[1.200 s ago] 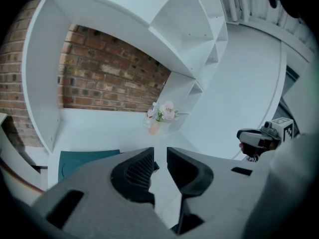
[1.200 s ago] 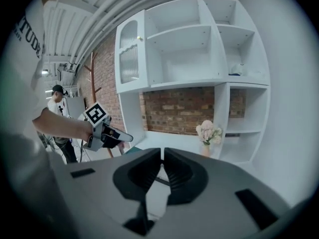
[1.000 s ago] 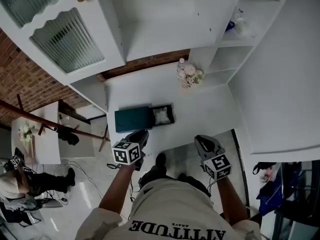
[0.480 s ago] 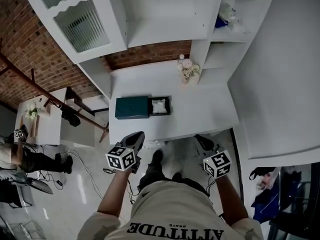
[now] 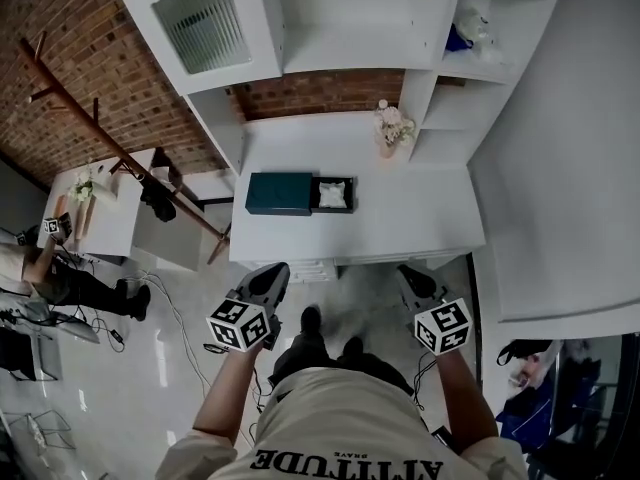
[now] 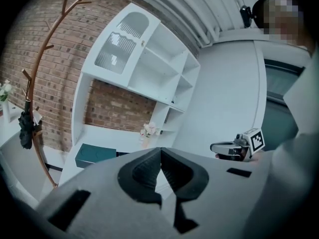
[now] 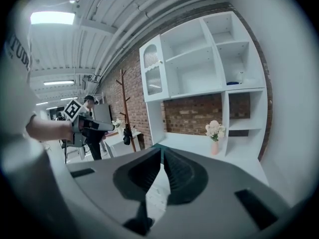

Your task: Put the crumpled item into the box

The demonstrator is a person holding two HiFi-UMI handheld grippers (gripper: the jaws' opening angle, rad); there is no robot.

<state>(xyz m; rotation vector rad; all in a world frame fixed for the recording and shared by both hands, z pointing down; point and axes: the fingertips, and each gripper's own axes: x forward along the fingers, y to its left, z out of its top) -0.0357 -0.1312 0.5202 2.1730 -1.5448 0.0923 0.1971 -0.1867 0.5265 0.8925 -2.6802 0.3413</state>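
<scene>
In the head view a dark open box [image 5: 346, 194] sits on the white table [image 5: 420, 218], and a white crumpled item [image 5: 332, 196] lies inside it. A teal lid [image 5: 279, 193] lies flat against the box's left side and also shows in the left gripper view [image 6: 94, 154]. My left gripper [image 5: 268, 280] hangs over the floor in front of the table, shut and empty; its pads meet [image 6: 160, 151]. The right gripper [image 5: 410, 276] is level with it on the right, clear of the table, shut with nothing between its jaws [image 7: 162, 148].
A vase of flowers [image 5: 392, 128] stands at the table's back right, before a white shelf unit [image 5: 350, 18] on a brick wall. A wooden coat rack [image 5: 120, 138] leans at the left. A second white table [image 5: 105, 203] and a seated person [image 5: 60, 278] are far left.
Both grippers have drawn back from the table's front edge towards my body. The view has shifted so the table sits farther away. The crumpled item stays in the box.
</scene>
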